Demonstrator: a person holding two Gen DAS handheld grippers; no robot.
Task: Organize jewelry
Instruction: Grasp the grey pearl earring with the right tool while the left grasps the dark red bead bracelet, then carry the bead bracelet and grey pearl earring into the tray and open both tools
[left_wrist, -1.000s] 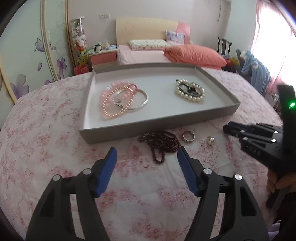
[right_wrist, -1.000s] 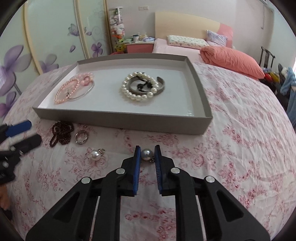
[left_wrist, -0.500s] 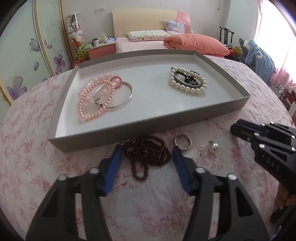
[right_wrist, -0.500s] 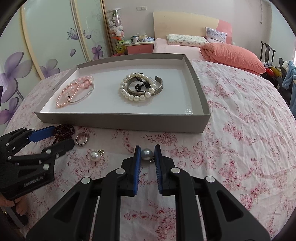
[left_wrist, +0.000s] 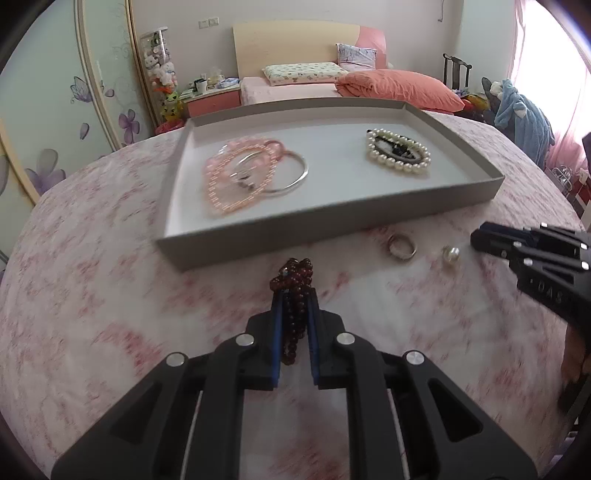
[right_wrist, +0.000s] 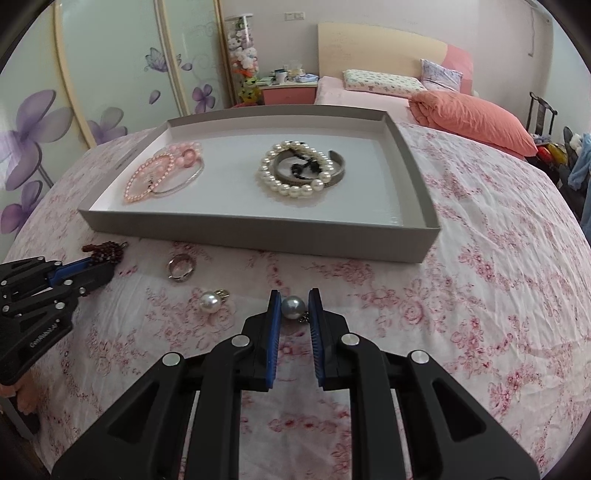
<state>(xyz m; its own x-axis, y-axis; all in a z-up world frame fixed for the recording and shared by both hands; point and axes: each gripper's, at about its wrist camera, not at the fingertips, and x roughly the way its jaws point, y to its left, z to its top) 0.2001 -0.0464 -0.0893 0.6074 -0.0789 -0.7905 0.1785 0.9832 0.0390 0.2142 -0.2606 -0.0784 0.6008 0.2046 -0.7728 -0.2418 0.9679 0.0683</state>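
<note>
The left tongs (left_wrist: 295, 306) have just closed on the dark red bead bracelet (left_wrist: 293, 280) near the table's front edge, before the tray (left_wrist: 332, 236); the right tongs (right_wrist: 295, 306) clamp a grey pearl earring (right_wrist: 293, 305). Dangling beads could snag the tray wall, and the round pearl may squirt out

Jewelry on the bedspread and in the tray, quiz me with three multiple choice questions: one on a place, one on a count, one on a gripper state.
1. Where is the silver ring?
A. in the gray tray
B. on the floral bedspread in front of the tray
C. in a gripper

2. How many loose pearl earrings lie unheld on the bedspread?
A. one
B. three
C. none

3. What is the left gripper doing?
A. standing wide open
B. closed on the dark red bead bracelet
C. holding the ring

Answers: 1 B, ring lies outside the tray. 2 A, only the white pearl earring; the right gripper holds the gray pearl earring. 3 B, beads sit between its pads.
</note>
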